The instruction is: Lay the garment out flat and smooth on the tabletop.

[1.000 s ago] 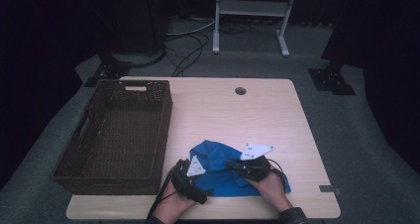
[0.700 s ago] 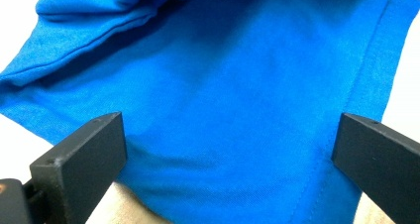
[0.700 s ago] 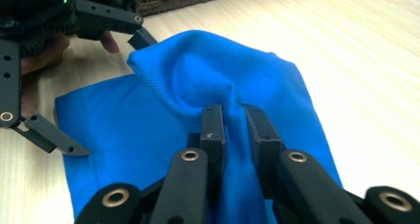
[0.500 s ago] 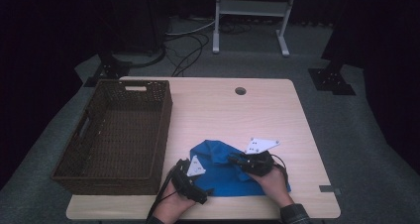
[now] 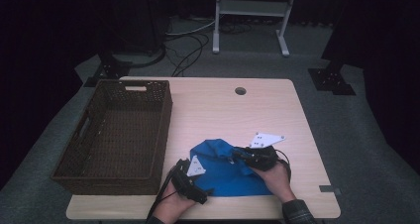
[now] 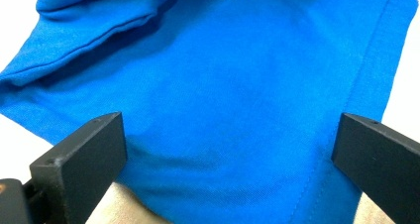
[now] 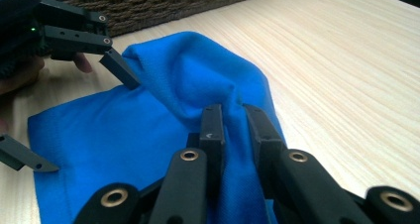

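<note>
Blue T-shirt [image 5: 225,172] lies rumpled at worktop [image 5: 218,110] front edge, right of wicker basket [image 5: 116,135]. Right tongs [image 7: 233,122] clamped on a raised fold; left tongs [image 6: 225,149] gaping over flat cloth, not gripping. Pull fold across slow w/ right, pin hem w/ left, avoid bunching.

We note the basket [image 5: 114,135] at nine o'clock on the table [image 5: 277,110]; cloth [image 5: 223,172] at six, beside it.
</note>
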A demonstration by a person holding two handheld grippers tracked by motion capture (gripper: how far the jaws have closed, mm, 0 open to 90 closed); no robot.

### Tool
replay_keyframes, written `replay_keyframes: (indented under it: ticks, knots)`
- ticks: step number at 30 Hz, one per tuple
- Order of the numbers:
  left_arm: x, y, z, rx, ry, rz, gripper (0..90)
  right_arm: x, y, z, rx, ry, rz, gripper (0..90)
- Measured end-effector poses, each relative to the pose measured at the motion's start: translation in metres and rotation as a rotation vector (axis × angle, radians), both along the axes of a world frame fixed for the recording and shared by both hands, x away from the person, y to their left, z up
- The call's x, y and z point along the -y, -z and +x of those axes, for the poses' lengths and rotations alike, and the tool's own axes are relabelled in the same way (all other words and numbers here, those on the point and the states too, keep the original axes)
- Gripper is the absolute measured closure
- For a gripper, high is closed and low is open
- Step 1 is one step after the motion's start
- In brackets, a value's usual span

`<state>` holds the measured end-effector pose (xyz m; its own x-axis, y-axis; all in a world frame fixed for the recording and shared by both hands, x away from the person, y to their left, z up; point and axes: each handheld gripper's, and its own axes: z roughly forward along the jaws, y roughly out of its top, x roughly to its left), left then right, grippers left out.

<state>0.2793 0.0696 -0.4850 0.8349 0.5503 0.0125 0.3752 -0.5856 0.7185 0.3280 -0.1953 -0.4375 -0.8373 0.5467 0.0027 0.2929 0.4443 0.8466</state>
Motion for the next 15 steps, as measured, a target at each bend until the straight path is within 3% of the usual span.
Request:
replay_keyframes:
  ticks: [7, 15]
  knots:
    - [0.0, 0.0, 0.0, 0.0, -0.001, 0.0, 0.3, 0.003, -0.003, 0.004, 0.012, 0.018, -0.001, 80.0]
    - [0.0, 0.0, 0.0, 0.001, -0.001, 0.001, 0.3, 0.009, -0.004, 0.012, -0.025, 0.022, 0.023, 80.1]
